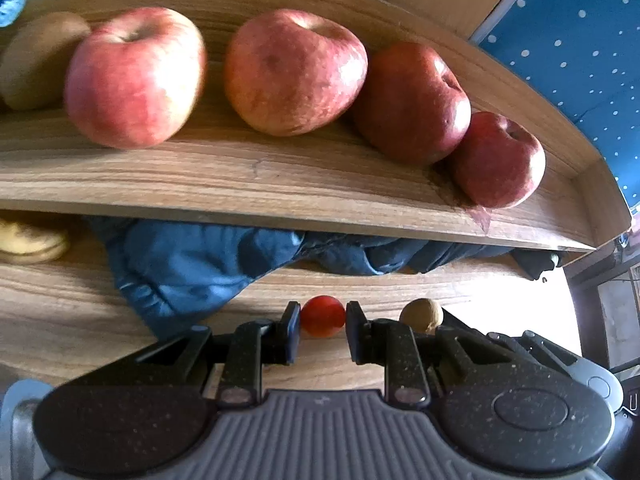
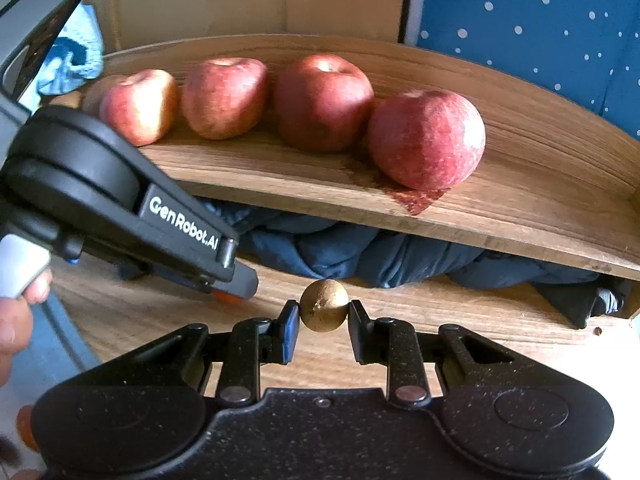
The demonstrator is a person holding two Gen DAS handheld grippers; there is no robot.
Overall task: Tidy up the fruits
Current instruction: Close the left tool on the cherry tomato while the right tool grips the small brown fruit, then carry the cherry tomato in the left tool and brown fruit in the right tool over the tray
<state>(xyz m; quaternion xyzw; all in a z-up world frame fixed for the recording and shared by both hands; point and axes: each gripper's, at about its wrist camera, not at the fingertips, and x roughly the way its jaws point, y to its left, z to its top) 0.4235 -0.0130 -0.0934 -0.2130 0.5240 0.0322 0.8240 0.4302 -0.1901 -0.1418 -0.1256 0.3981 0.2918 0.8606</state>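
Four apples in a row on upper shelf, kiwi at far left. Cloth under shelf, mid-frame. Small fruit w/ round nut to its right, lower centre.

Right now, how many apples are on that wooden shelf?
4, in a row on the upper shelf: leftmost apple, second apple, third apple, rightmost apple. Others could be hidden beyond the view.

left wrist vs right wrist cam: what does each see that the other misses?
Left wrist only: the small red fruit between the left gripper fingertips, a kiwi at the shelf's left end, and a banana under the shelf.

Right wrist only: the left gripper's body from outside with its GenRobot.AI label, a hand at the left edge, and the right gripper straddling the small brown fruit.

Both: four apples on the wooden shelf, blue cloth beneath, and that brown fruit.
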